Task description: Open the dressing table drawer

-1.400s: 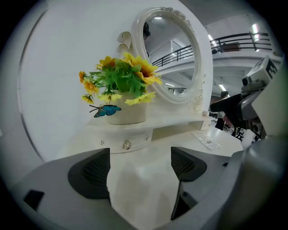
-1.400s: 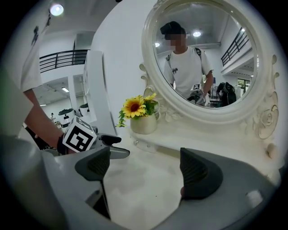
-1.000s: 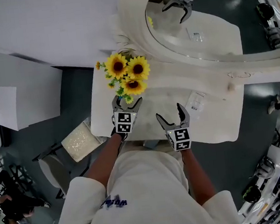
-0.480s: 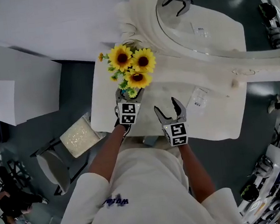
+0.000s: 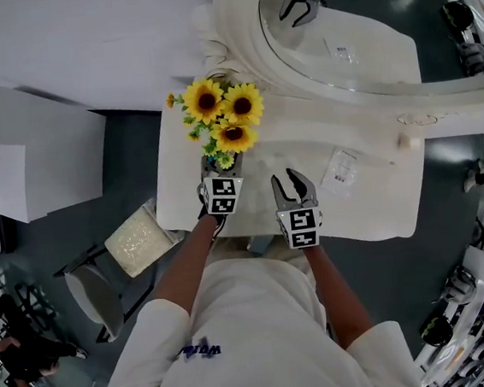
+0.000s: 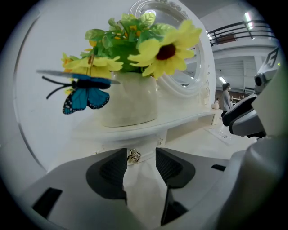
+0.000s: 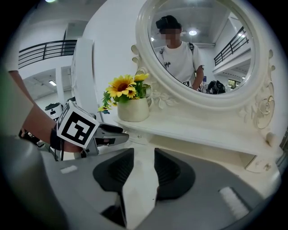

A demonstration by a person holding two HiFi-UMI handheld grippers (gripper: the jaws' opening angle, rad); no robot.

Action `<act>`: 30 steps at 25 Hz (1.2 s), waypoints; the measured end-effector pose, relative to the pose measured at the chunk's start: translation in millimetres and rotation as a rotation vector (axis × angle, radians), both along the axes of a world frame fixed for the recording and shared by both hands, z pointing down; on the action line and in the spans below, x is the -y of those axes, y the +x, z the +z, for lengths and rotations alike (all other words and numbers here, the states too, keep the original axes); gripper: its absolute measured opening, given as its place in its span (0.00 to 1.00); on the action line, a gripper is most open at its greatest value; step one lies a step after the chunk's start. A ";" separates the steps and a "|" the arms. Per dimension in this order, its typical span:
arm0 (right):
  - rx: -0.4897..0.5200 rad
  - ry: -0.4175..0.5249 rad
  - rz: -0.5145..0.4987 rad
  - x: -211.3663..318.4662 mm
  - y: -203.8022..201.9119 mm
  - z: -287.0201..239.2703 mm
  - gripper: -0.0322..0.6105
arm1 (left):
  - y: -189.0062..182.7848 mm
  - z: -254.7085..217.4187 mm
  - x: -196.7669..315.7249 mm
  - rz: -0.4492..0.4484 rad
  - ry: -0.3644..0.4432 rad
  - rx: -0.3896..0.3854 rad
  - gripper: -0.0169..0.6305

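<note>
The white dressing table [image 5: 381, 208] carries a raised shelf with a small drawer front and its brass knob [image 6: 132, 156]. My left gripper [image 5: 214, 171] points at that knob from just below the sunflower vase [image 5: 221, 117]. In the left gripper view its jaws [image 6: 141, 153] have just been closing; the knob shows just past the tips, close to the left one, and nothing lies between the pads. My right gripper [image 5: 290, 179] hovers over the table top beside it. Its jaws [image 7: 144, 155] have also been closing, with only bare table top between them.
A big oval mirror [image 5: 345, 31] stands behind the shelf and reflects the person. A blue butterfly ornament [image 6: 85, 96] sticks out of the vase [image 6: 130, 105]. A small clear packet [image 5: 340, 172] lies right of the grippers. A cushioned stool [image 5: 137, 240] stands left of the table.
Both grippers' jaws have narrowed from wide open to a small gap. Both hands stay at about the same spot in front of the shelf.
</note>
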State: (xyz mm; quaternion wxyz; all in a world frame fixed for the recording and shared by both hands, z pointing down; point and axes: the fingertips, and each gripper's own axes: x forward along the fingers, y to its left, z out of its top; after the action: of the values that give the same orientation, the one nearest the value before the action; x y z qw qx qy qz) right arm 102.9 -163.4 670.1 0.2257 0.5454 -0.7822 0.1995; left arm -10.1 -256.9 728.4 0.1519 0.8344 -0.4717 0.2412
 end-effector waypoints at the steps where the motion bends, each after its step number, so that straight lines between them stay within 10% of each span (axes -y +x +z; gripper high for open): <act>1: -0.003 0.000 0.009 0.2 1.2 1.1 0.27 | 0.5 0.8 0.6 0.000 0.000 0.004 0.34; 30: -0.010 -0.031 0.040 -6.6 1.8 5.7 0.13 | -8.5 5.6 8.8 -0.046 -0.037 0.048 0.17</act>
State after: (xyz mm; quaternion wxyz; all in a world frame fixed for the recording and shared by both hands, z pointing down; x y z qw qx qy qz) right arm 104.6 -156.9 675.8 0.2341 0.5585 -0.7667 0.2131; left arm -18.6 -265.7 734.0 0.1614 0.8143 -0.4899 0.2662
